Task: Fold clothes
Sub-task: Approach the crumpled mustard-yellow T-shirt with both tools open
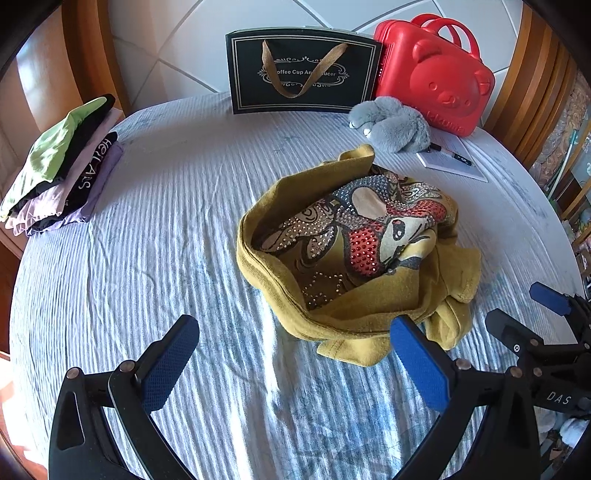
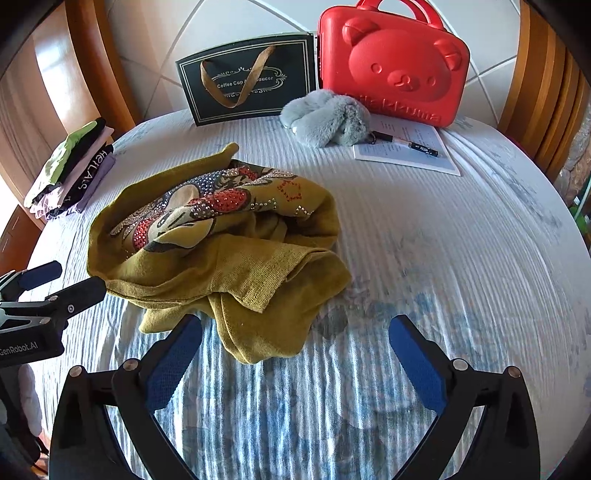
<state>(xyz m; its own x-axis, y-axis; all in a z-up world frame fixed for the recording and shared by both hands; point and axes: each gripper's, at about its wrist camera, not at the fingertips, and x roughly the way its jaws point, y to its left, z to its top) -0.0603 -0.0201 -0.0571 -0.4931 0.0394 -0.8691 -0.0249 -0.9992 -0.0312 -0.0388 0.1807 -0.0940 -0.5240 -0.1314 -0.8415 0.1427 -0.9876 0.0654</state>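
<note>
Left tongs (image 1: pixel 295 365): jaws spread wide, nothing between the blue pads (image 1: pixel 168 363), held above the striped bedsheet (image 1: pixel 184 221). The right-hand pad sits in front of the near edge of the sweater (image 1: pixel 354 258); actual contact cannot be confirmed from this view.

Right tongs (image 2: pixel 295 363): jaws likewise spread wide and holding nothing. The left-hand pad (image 2: pixel 171 363) overlaps the lowest fold of the sweater in this view; whether it touches the cloth cannot be determined.

Each tool appears in the other's view: the right tongs at the right edge of the left wrist view, the left tongs at the left edge of the right wrist view.

Sweater: olive-yellow knit, lying crumpled in a heap near the middle of the bedsheet, just ahead of both tongs. A cartoon print studded with red and silver beads faces upward (partly buried in the folds).

Far left, at the bed edge: a stack of folded clothes (image 1: pixel 62 170), green on top, well apart from the sweater.

Beyond the sweater: a grey plush toy (image 2: pixel 327 118), beside it a sheet of paper (image 2: pixel 406 151) with a pen (image 2: pixel 421 147) lying on it.

At the back, against the headboard (image 2: pixel 258 22): a black gift bag (image 1: pixel 303 72) standing upright, and beside it a red bear-face case (image 2: pixel 393 64)
</note>
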